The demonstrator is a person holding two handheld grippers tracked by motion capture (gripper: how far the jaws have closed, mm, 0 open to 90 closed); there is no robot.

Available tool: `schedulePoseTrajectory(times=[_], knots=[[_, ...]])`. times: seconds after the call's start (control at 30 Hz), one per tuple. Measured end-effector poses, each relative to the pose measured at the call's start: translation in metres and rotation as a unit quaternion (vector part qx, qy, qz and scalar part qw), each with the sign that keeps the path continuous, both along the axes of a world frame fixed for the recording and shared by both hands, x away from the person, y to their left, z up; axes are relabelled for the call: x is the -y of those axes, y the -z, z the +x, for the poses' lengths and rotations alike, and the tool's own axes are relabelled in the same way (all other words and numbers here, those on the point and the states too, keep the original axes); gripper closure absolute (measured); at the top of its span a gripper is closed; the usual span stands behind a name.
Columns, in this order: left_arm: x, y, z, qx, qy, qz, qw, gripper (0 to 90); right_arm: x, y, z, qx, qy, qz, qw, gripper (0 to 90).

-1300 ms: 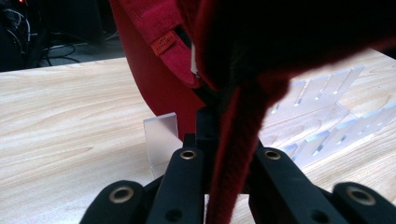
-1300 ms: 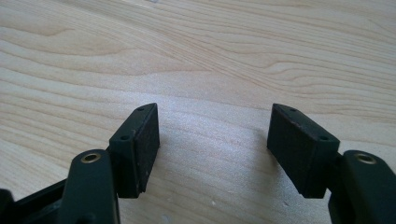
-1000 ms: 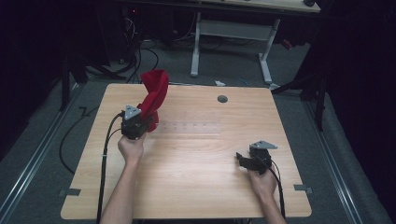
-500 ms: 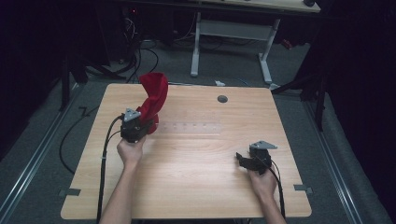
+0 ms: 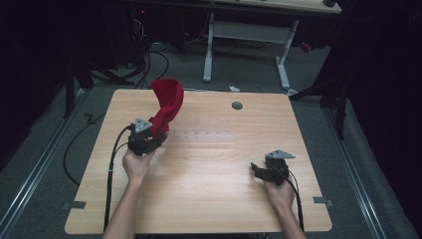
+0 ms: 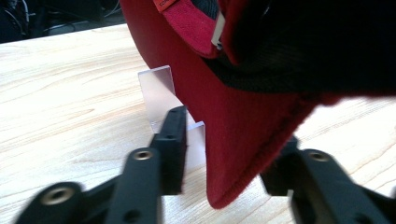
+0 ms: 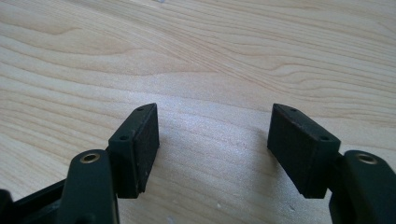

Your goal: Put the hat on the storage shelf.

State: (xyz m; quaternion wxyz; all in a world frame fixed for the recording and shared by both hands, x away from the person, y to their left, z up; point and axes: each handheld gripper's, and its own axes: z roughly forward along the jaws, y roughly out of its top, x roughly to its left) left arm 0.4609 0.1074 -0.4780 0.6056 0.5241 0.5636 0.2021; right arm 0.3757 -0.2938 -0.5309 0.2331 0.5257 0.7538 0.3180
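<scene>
Dark floor and black cables are lying all around the pale wooden surface (image 5: 209, 169), and a white desk frame (image 5: 246, 35) is standing behind it. I am holding one gripper in each hand.

My left gripper (image 5: 149, 140) is sitting near the far left part of the surface. Its fingers (image 6: 172, 140) are standing apart, and the edge of a red cap (image 5: 166, 104) is hanging down between them. I cannot tell if they are squeezing the cap. In the high view the cap is sticking up tall above that gripper and is tilting. In the left gripper view the red cap's (image 6: 243, 121) inside is looking dark, and a small clear plastic piece (image 6: 161, 93) is standing on the wood just behind it.

My right gripper (image 5: 263, 172) is resting low on the near right part of the surface, well apart from the cap. Its fingers (image 7: 140, 140) are spreading wide open and are holding nothing, with bare wood between them.

A small round grey hole (image 5: 237, 105) is sitting near the far edge.
</scene>
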Motion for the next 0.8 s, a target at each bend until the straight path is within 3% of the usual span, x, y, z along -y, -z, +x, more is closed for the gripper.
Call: schedulePoseTrajectory(times=[0.13,0.3,0.43,0.8], knots=[[0.002,0.001,-0.001,-0.014,0.007,-0.004,0.9999,44.9,0.0,0.0,0.0,0.0,0.0,-0.001,1.0,34.2],[0.0,-0.002,-0.005,-0.016,0.005,0.002,0.9999,37.4,0.0,0.0,0.0,0.0,0.0,-0.001,1.0,34.2],[-0.008,0.001,-0.01,-0.013,-0.002,-0.013,0.9998,36.2,0.0,0.0,0.0,0.0,0.0,-0.001,1.0,34.2],[-0.017,0.0,-0.028,-0.019,0.003,-0.009,0.9998,33.3,0.0,0.0,0.0,0.0,0.0,-0.001,1.0,34.2]])
